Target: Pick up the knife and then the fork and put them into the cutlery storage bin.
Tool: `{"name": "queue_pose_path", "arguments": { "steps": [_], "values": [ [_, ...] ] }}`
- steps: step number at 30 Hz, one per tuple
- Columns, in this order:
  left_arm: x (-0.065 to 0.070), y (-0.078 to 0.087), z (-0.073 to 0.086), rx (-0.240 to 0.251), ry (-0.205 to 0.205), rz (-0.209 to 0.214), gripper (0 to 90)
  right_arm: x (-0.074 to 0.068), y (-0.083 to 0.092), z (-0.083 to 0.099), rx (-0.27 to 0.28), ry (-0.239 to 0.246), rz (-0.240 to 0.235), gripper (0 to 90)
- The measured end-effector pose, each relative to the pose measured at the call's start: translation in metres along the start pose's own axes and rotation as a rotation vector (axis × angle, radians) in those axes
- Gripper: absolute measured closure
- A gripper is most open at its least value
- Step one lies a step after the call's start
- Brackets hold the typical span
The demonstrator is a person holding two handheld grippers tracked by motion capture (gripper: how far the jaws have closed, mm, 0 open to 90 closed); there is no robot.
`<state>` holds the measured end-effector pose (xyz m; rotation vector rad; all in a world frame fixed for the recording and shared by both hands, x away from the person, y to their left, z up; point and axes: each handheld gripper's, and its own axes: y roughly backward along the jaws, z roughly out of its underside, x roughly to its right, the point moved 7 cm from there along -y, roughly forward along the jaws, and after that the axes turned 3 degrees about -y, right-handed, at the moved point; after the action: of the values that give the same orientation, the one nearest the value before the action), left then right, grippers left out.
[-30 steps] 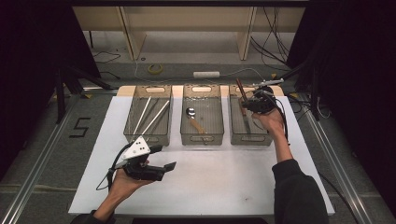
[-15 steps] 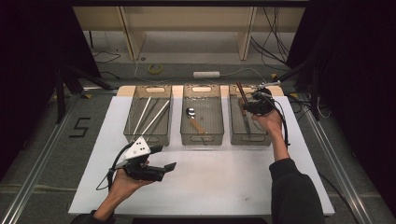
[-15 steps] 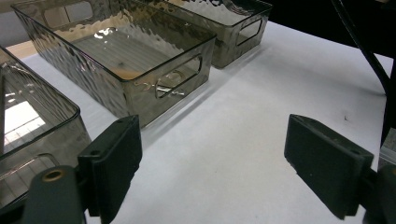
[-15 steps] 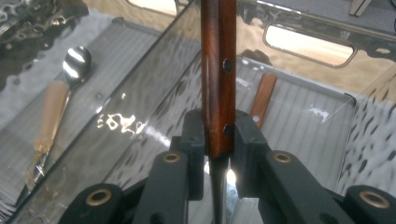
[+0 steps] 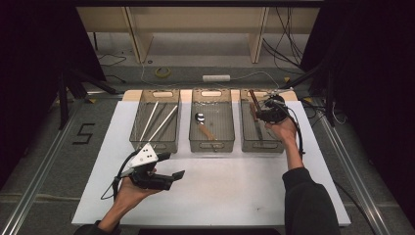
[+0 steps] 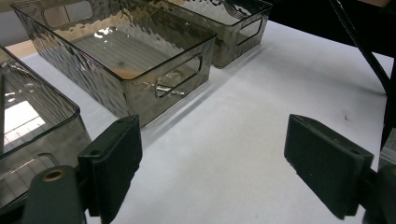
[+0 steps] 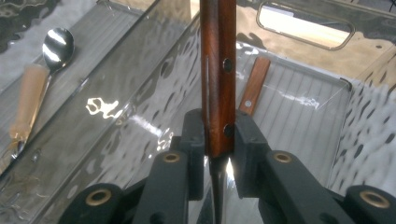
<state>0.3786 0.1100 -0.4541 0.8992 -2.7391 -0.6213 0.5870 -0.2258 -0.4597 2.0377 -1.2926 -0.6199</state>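
Observation:
Over the right clear bin (image 5: 262, 147), my right gripper (image 5: 264, 113) is shut on a knife (image 5: 253, 100) with a dark red wooden handle. In the right gripper view both pads clamp the handle (image 7: 218, 70) near its blade end, and the handle rises straight up from the gripper (image 7: 219, 135). A second knife handle (image 7: 254, 86) lies on the bin floor beneath. My left gripper (image 5: 169, 169) hovers low over the white mat (image 5: 225, 191), in front of the left bin. Its pads (image 6: 116, 154) stand wide apart with nothing between them.
The left bin (image 5: 155, 145) holds pale chopsticks (image 5: 161, 122). A wooden-handled spoon (image 5: 204, 125) lies in the middle bin (image 5: 211, 146). Shelving legs and cables sit beyond the table. Metal rails run along both sides of the mat.
My right gripper with the knife has shifted slightly left and nearer over the right bin. The left gripper has stayed in place.

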Motion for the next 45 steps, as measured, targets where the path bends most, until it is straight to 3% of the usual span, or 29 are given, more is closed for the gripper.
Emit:
{"name": "queue_pose_path", "arguments": {
  "steps": [14,25,32,40,45],
  "values": [
    [0.0,0.0,0.0,-0.001,-0.001,0.0,18.8,0.0,-0.007,0.009,-0.035,0.008,0.007,77.3],
    [0.0,0.0,0.0,-0.002,0.0,-0.001,18.8,0.001,-0.012,0.016,-0.093,0.003,0.014,74.6],
    [0.0,0.0,0.0,-0.001,0.001,-0.002,18.8,-0.002,-0.003,0.009,-0.059,-0.012,-0.005,65.5],
    [0.0,0.0,0.0,-0.001,0.002,-0.003,18.8,-0.009,0.008,0.005,-0.016,-0.022,-0.06,59.3],
    [0.0,0.0,0.0,-0.002,0.003,-0.002,18.7,-0.023,0.019,0.002,0.024,-0.012,-0.101,52.0]
  ]
}}
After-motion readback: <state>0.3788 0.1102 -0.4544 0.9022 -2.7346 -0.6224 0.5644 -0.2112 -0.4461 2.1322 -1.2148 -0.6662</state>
